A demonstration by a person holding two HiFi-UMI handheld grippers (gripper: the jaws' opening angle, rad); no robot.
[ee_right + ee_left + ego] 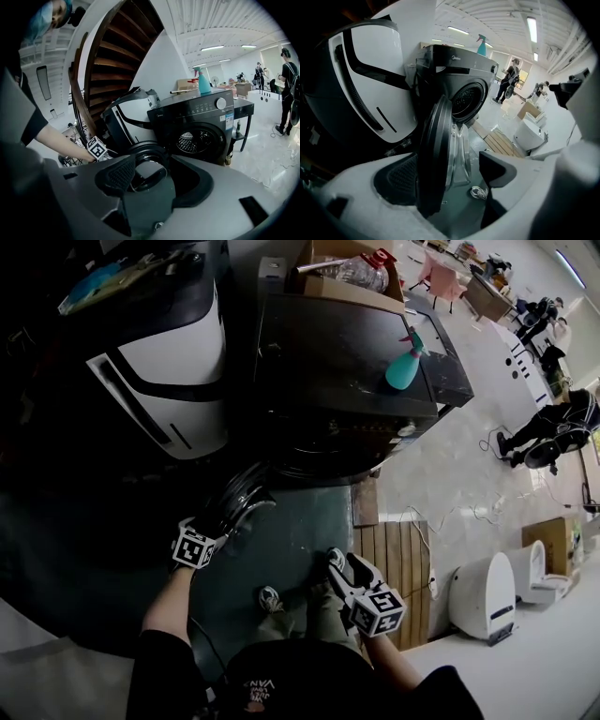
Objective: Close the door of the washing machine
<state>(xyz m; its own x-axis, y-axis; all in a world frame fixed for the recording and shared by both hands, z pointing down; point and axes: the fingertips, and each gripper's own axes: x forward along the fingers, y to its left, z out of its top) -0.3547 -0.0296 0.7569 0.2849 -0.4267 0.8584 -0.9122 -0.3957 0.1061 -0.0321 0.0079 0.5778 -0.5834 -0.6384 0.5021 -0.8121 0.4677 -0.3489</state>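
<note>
The black front-loading washing machine [347, 371] stands ahead with its round door [247, 497] swung open toward me. My left gripper [227, 514] reaches down to the door's outer edge. In the left gripper view the door [436, 150] is edge-on between the wide-apart jaws of the left gripper [450, 176], close beside the left pad [398, 180] and clear of the right one. The drum opening [466, 99] shows behind it. My right gripper [339, 566] hangs lower right, away from the door, open and empty. Through its jaws [159, 176] I see the door [149, 159] and the machine [201, 124].
A teal spray bottle [405, 367] stands on the machine's top, a cardboard box [352, 282] behind it. A white and black appliance [178, 362] is close on the left. A wooden pallet [403, 563] and white toilets [483, 596] are to the right. People [553, 432] stand farther off.
</note>
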